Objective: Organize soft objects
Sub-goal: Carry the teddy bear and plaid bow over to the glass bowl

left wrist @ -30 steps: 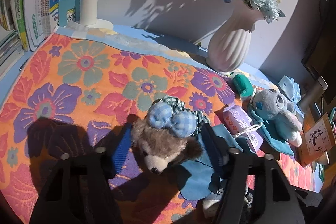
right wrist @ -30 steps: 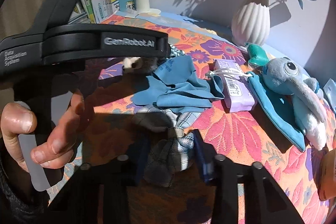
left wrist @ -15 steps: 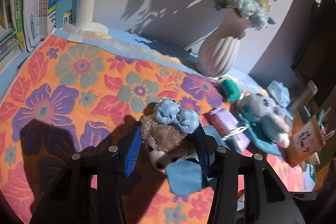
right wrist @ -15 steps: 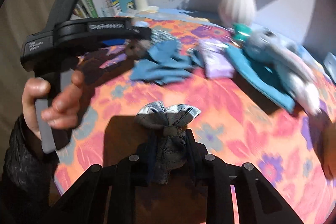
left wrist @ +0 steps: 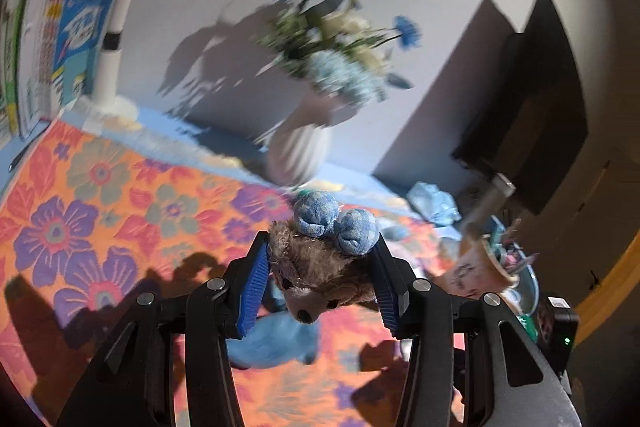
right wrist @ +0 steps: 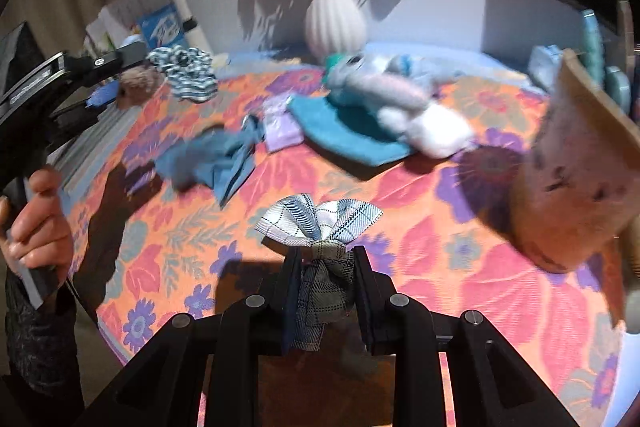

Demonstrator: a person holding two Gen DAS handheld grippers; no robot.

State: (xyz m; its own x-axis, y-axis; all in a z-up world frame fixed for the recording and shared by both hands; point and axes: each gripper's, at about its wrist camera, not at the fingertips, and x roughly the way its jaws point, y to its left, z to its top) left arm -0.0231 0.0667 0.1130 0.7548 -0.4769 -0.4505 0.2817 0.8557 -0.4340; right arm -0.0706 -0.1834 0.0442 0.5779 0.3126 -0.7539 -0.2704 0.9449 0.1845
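Observation:
My left gripper (left wrist: 320,263) is shut on a brown plush bear (left wrist: 320,279) with a blue checked bow (left wrist: 334,223), lifted clear of the flowered tablecloth (left wrist: 92,227). My right gripper (right wrist: 324,271) is shut on a grey plaid cloth bow (right wrist: 320,227), held above the cloth. In the right wrist view the left gripper (right wrist: 100,95) shows at the far left with the bear (right wrist: 138,83) in it, carried by a hand (right wrist: 36,223). On the cloth lie a blue rag (right wrist: 216,159), a purple packet (right wrist: 282,127) and a grey plush elephant (right wrist: 384,91) on a teal cloth (right wrist: 352,139).
A white ribbed vase (right wrist: 334,23) with flowers stands at the back by the wall. A striped scrunchie (right wrist: 188,75) lies at the back left near books (left wrist: 76,47) and a white lamp post (left wrist: 116,39). A brown printed cup (right wrist: 576,183) stands at the right.
The left gripper closed on the bear and lifted it off the cloth. The right gripper closed on the plaid bow, raised it and swung right over the table.

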